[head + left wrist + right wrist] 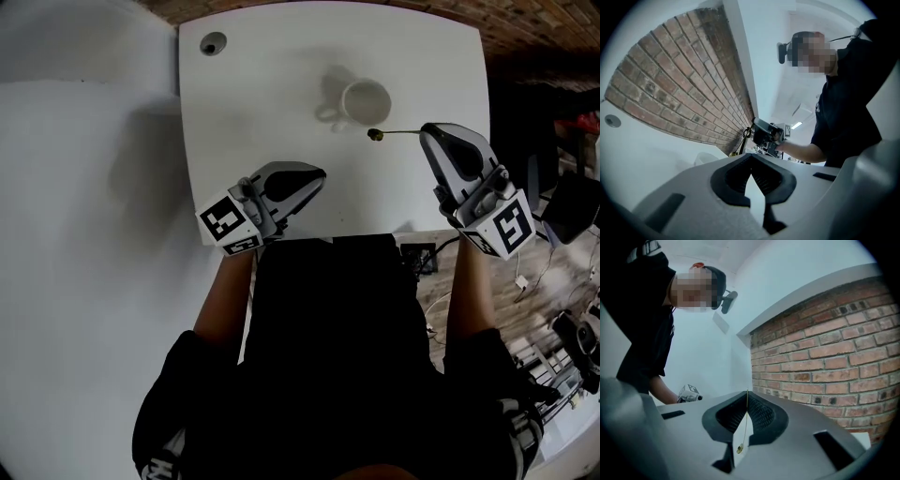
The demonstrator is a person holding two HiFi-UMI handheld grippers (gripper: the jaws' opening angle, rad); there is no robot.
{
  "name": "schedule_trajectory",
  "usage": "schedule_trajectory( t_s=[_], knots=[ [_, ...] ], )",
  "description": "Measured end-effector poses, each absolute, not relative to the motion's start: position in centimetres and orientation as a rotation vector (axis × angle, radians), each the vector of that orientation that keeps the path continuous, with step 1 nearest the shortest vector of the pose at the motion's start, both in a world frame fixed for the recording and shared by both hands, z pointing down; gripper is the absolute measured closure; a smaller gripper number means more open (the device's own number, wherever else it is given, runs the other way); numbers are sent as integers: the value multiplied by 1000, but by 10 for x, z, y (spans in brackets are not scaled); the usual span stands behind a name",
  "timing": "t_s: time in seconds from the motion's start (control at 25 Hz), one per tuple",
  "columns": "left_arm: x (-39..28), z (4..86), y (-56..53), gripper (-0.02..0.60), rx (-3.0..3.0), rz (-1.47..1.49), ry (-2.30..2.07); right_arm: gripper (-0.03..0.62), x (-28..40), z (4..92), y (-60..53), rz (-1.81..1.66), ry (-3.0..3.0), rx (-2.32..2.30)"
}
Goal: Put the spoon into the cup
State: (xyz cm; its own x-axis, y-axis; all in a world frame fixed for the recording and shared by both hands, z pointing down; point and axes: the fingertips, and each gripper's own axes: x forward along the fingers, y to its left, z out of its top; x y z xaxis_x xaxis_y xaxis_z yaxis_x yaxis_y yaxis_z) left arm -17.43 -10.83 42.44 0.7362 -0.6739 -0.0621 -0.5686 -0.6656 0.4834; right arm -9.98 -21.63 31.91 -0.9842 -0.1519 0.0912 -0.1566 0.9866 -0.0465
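Observation:
A white cup (364, 100) stands on the white table (262, 103), its handle to the left. My right gripper (427, 132) hovers just right of the cup and is shut on the thin handle of a small gold spoon (376, 134). The spoon points left, with its bowl just below and right of the cup's rim. In the right gripper view the spoon (740, 449) runs out from the closed jaws of the right gripper (747, 393). My left gripper (317, 176) sits near the table's front edge, shut and empty. In the left gripper view, past the left gripper (751, 159), the cup (706, 158) shows faintly.
A round cable hole (213, 43) lies at the table's far left corner. A brick wall (825, 352) runs behind the table. Cables and clutter (562, 319) cover the floor to the right. The table's front edge is close to the person's body.

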Motion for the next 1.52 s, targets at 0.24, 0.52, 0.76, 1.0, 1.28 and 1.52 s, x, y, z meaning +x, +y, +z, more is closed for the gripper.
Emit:
schedule_trajectory(
  t_s=[0.24, 0.52, 0.76, 1.0, 1.28, 1.52],
  knots=[
    [-177, 446, -130, 568, 2447, -313, -991, 585, -118, 353, -248, 128, -3022, 191],
    [-183, 466, -145, 568, 2329, -369, -1046, 586, -133, 394, -276, 211, -2995, 176],
    [-169, 497, -162, 568, 2336, -343, -982, 586, -132, 433, -300, 296, -2996, 202],
    [-178, 519, -166, 568, 2306, -321, -990, 585, -136, 464, -305, 383, -2977, 232],
    [-173, 520, -170, 568, 2309, -328, -967, 585, -136, 473, -305, 435, -2975, 243],
    [-171, 518, -174, 568, 2291, -314, -963, 585, -139, 475, -302, 360, -2946, 229]
  ],
)
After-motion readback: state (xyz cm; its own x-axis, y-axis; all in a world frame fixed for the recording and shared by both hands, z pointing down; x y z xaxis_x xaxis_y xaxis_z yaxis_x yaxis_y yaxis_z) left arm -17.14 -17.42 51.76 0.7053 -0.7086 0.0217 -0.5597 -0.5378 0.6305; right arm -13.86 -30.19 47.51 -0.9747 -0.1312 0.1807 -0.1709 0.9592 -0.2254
